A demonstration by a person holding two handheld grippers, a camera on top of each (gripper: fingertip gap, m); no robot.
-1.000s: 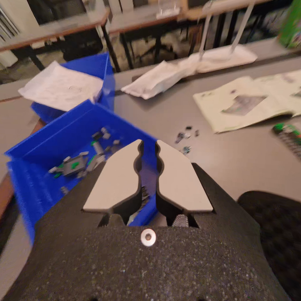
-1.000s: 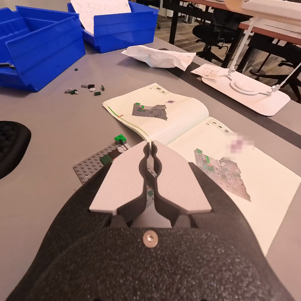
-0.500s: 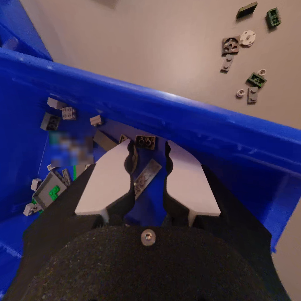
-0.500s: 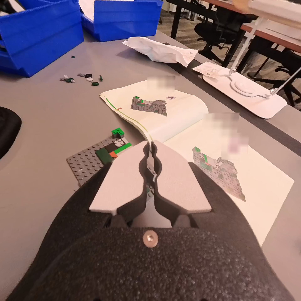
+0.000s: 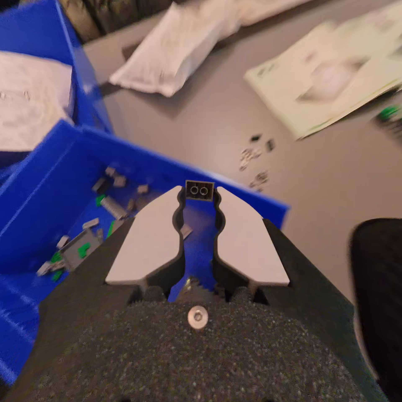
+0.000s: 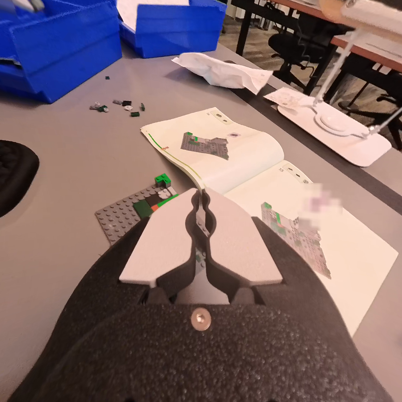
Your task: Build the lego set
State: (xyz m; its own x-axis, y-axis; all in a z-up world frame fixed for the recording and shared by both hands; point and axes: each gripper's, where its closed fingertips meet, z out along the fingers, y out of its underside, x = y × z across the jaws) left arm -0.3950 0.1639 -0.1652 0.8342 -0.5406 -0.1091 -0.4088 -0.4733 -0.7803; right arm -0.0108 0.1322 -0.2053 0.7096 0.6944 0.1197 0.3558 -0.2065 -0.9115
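In the left wrist view my left gripper (image 5: 199, 191) is shut on a small dark grey brick (image 5: 199, 191), held underside toward the camera above the blue bin (image 5: 54, 174) of loose grey and green pieces. In the right wrist view my right gripper (image 6: 201, 191) is shut and empty, low over the grey baseplate (image 6: 118, 217) that carries green, black and light grey pieces. The open instruction booklet (image 6: 228, 156) lies just beyond the baseplate.
Several small loose pieces (image 6: 121, 105) lie on the grey table between bins and booklet. A second blue bin (image 6: 174, 28) holds white paper. A crumpled white bag (image 6: 224, 72) and a white lamp base (image 6: 335, 130) sit farther back. A black pad (image 6: 15, 174) lies left. The gap from one gripper's tips to the other's is roughly 40 cm.
My left gripper closed on the dark grey brick inside the bin and lifted it up and out, tilting back toward the table. My right gripper stayed shut over the baseplate, shifting slightly.
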